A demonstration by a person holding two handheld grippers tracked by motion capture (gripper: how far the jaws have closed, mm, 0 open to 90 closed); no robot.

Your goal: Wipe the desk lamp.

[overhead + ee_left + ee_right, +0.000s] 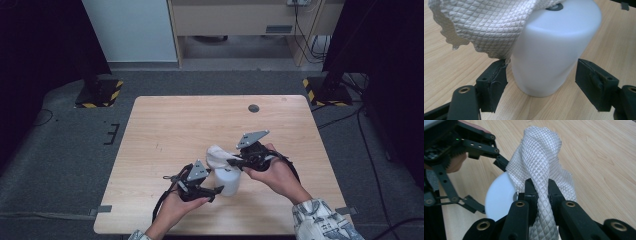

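Desk (165, 130) of pale wood, widest thing in the high view, near edge cut by the bottom of the frame, far corners bare but for a small dark round mark (253, 108) toward the back right, too small to identify. Dark stands with yellow-and-black striped feet (99, 93) beyond the back corners, upper parts lost in shadow. Forearms entering from below, patterned sleeve (320, 220) on the right one cut off at the frame edge. White canister (554, 47) upright on the desk near the front middle, between the two hands; in the high view mostly masked by the tools, in the left gripper view its base plain on the wood, its top partly under cloth, a dark round spot (554, 7) on the top half covered. Quilted white cloth (541, 162) draped over the canister top and lifted into a peak, lower end hidden behind the jaws in the right gripper view, far side hanging free with a ragged edge. Left tool (541, 82) with jaws apart, one on either side of the canister's lower wall; left pad near or brushing the cloth edge, right pad clear of the wall, contact hard to judge. Right tool (541, 192) with jaws together, clamped on a fold of the cloth above the canister.
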